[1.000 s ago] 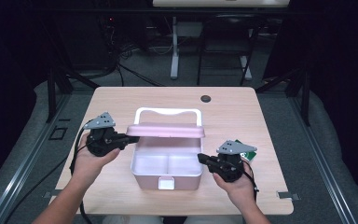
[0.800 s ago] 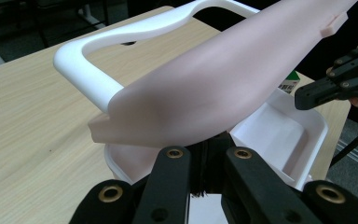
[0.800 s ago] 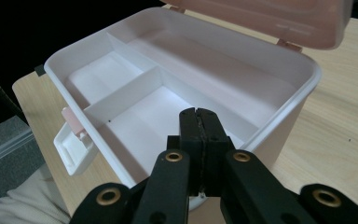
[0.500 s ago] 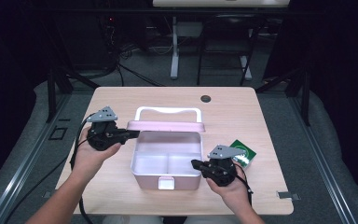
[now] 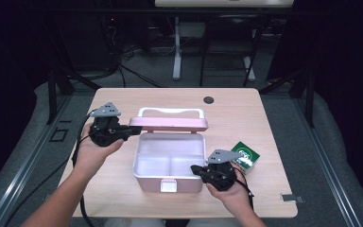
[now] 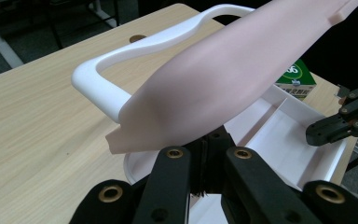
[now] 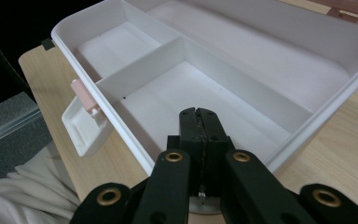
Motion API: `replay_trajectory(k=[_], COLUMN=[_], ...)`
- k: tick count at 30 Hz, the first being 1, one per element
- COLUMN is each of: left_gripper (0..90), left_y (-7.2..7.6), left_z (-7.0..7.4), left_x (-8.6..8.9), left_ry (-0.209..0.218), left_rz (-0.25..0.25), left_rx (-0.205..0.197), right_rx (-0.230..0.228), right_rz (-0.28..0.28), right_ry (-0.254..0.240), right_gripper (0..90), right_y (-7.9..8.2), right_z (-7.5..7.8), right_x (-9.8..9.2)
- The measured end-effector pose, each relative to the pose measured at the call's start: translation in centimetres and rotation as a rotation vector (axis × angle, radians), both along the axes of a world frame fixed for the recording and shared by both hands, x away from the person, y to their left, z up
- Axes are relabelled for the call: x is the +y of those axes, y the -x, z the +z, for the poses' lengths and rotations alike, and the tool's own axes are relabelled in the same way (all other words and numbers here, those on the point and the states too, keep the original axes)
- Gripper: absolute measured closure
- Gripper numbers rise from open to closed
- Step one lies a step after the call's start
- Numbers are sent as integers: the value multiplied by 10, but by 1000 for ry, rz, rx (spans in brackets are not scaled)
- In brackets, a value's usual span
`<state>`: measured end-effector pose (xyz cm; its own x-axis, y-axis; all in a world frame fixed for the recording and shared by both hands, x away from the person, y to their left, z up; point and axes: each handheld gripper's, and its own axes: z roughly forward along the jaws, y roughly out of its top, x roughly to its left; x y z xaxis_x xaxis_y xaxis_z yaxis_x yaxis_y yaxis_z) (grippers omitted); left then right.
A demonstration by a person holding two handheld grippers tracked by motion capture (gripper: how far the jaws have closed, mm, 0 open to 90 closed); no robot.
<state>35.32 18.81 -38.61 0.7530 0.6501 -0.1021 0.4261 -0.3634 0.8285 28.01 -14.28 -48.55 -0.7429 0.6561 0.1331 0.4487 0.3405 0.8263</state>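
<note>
At the left of the high view, the left gripper [image 5: 131,132] is held in the person's left hand [image 5: 90,152] beside the left end of the pink lid [image 5: 168,124] of a storage box [image 5: 168,163]. In the left gripper view its jaws are seen pressed together, with the lid's near edge just above and in front of them; whether the tips touch the lid cannot be told. The lid is raised, standing open along the far side of the box, and its white handle [image 5: 170,111] is seen behind it over the table [image 5: 236,113]. The box sits near the middle of the table toward the person's edge, its white inside split by a divider into compartments, and its latch [image 7: 85,123] hangs off the front wall. At the front right corner of the box the right gripper [image 5: 194,169] is held in the right hand [image 5: 231,191]; its jaws are pressed together on nothing and are poised over the near right compartment, as shown in the right gripper view. Just right of the box, beside the right gripper, a small green carton [image 5: 245,156] lies on the table. A dark round grommet [image 5: 209,100] is set in the far part of the tabletop.
</note>
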Motion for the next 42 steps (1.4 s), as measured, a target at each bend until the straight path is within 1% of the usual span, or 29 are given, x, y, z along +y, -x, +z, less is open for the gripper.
replay_trajectory(k=[7, 12, 17, 18, 27, 31, 32, 35, 37, 42], left_gripper=[900, 900, 900, 900, 900, 900, 900, 900, 900, 900], left_y=[-6, -9, -15, -16, -28, -33, -34, -38, -41, -47], left_z=[2, 5, 6, 7, 6, 6, 5, 4, 3, 2], left_x=[0, -1, -2, -2, -4, -5, -5, -4, -3, -3], left_ry=[-8, -15, -29, -38, -66, -73, -70, -88, -84, -98], left_rz=[9, 17, 31, 32, 50, 59, 63, 73, 81, 92], left_rx=[5, 5, 8, 12, 23, 33, 34, 39, 46, 52], right_rx=[-5, -2, -5, -5, -3, -5, -5, -4, -3, 0], right_rz=[5, 9, 9, 9, 11, 10, 10, 10, 11, 10], right_ry=[17, 19, 19, 21, 17, 15, 16, 17, 17, 19], right_gripper=[900, 900, 900, 900, 900, 900, 900, 900, 900, 900], right_y=[0, 1, 2, 2, 1, 1, 1, 1, 0, 0], right_z=[1, 1, 2, 2, 2, 1, 1, 1, 1, 0], right_x=[1, 0, -1, -1, -1, -1, 0, 0, 0, 1])
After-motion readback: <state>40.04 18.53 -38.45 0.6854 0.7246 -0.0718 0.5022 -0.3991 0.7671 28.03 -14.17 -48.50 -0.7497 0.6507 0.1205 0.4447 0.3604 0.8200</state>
